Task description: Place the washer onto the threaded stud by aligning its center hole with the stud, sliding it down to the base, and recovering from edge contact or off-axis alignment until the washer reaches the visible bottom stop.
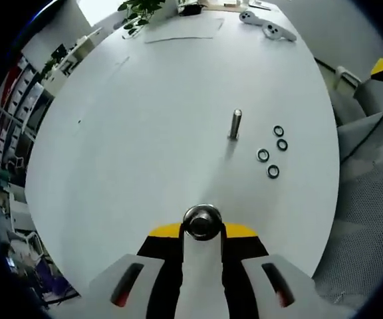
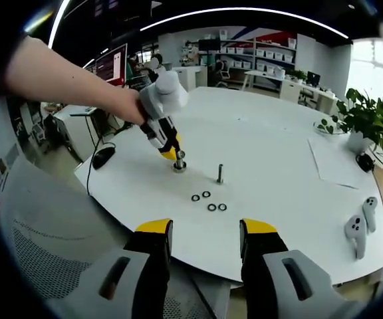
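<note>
You're working over a round white table (image 1: 145, 133); no containers in either frame, everything is lying bare on the tabletop.

Left gripper view: your left gripper (image 1: 203, 229) is sitting low centre with its jaws closed on a round metal piece (image 1: 202, 222), a shiny cylinder with a dark bore. The threaded stud (image 1: 235, 124) is standing upright right of centre, nothing on it. Four black washers (image 1: 272, 151) are lying loose just right of the stud, none touching it or each other. A white VR controller (image 1: 267, 25) is lying at the top edge, next to a sheet of paper (image 1: 185, 30) and a potted plant (image 1: 138, 12).

Right gripper view: your right gripper (image 2: 205, 242) is hanging at the bottom with jaws apart, holding nothing, well back from the washers (image 2: 209, 201). Here you're getting what the left gripper view can't give: your hand (image 2: 122, 103) and the left gripper (image 2: 177, 157) coming down from the upper left, pressing the metal piece (image 2: 179, 164) onto the table just left of the stud (image 2: 220, 173). Also an office in the background, a grey mesh chair (image 2: 52, 239) lower left, a black mouse (image 2: 102, 155) at the table's left edge.
</note>
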